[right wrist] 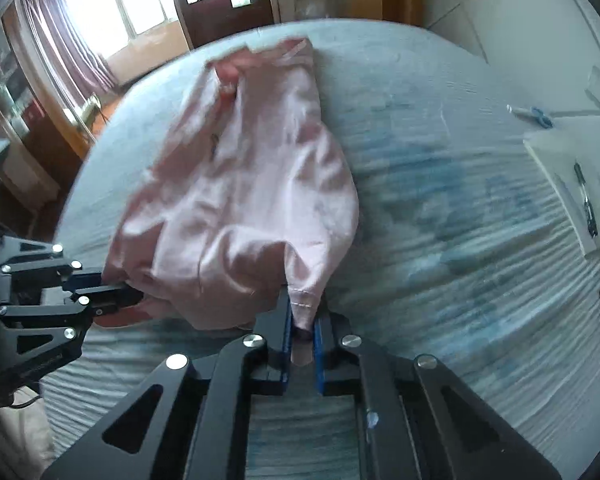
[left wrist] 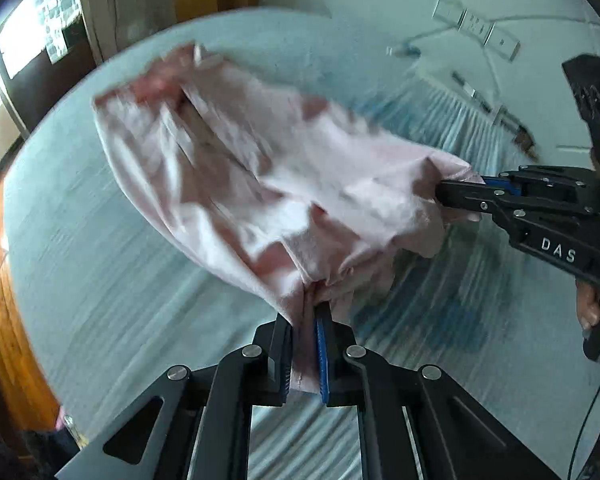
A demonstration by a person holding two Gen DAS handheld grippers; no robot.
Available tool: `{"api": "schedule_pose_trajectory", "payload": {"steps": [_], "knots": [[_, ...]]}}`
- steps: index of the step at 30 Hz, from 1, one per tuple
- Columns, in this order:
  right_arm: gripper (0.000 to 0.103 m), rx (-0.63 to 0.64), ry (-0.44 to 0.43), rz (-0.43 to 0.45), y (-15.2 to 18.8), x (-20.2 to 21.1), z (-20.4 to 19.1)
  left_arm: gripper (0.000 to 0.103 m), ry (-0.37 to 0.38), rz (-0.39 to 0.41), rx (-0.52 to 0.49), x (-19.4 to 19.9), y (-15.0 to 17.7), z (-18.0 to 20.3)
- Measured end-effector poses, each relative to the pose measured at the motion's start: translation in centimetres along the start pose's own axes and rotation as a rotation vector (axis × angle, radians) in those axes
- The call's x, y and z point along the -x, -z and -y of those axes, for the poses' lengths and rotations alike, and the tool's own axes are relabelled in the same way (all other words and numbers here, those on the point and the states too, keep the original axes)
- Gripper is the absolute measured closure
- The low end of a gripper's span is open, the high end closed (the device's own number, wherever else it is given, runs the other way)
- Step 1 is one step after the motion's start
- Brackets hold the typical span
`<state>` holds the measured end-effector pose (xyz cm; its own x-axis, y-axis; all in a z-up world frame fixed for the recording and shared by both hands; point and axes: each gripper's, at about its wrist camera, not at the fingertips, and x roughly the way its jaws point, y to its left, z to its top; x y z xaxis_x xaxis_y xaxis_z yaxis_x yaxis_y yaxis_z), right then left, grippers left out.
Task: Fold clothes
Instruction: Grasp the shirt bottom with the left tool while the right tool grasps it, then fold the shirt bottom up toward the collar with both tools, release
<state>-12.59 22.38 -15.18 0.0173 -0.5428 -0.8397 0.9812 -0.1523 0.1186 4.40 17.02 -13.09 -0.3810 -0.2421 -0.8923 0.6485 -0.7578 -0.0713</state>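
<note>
A pale pink garment (left wrist: 236, 168) lies crumpled and partly lifted over a light blue bedspread (left wrist: 100, 248). My left gripper (left wrist: 305, 320) is shut on a bunched edge of the garment near the bottom of the left wrist view. At the right of that view, my right gripper (left wrist: 444, 192) clamps another corner of the garment. In the right wrist view the pink garment (right wrist: 252, 184) stretches away from my right gripper (right wrist: 302, 326), which pinches a hemmed corner. My left gripper (right wrist: 134, 298) bites the garment's near left edge there.
The bedspread (right wrist: 440, 208) covers a bed with a blue print. A white headboard with switches (left wrist: 476, 26) lies at the far right. White papers and a pen (right wrist: 580, 196) rest at the bed's right side. Wooden floor (left wrist: 4, 320), curtains (right wrist: 60, 40) and a window lie to the left.
</note>
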Motion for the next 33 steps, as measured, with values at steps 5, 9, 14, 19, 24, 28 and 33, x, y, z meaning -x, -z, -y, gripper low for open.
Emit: {"api": "schedule_pose_trajectory", "payload": {"steps": [5,9,14,19,24,28,33], "knots": [[0.094,-0.008,-0.033,0.067,-4.1,2.4,-1.1,0.093,0.02,0.074,-0.006,3.8,-3.6,-4.4],[0.095,-0.005,-0.043,0.112,-8.9,2.5,-2.3,0.093,0.042,0.083,0.015,3.3,-7.8,-8.7],[0.095,-0.013,-0.053,0.159,-17.6,-0.6,-3.4,0.093,0.077,0.075,0.043,1.6,-13.4,-15.6],[0.095,-0.036,-0.061,0.133,-27.1,-7.0,-3.1,0.093,0.11,0.036,0.078,-2.4,-21.1,-24.3],[0.095,-0.076,-0.061,0.069,-34.8,-14.9,-1.7,0.093,0.104,-0.015,0.091,-7.3,-26.5,-30.3],[0.095,-0.106,-0.064,-0.017,-38.0,-20.3,-0.7,0.075,0.142,-0.095,0.104,-10.4,-28.3,-32.8],[0.046,-0.223,0.0,-0.02,-38.7,-21.2,1.8,0.023,0.186,-0.06,0.086,-9.5,-29.2,-34.1]]}}
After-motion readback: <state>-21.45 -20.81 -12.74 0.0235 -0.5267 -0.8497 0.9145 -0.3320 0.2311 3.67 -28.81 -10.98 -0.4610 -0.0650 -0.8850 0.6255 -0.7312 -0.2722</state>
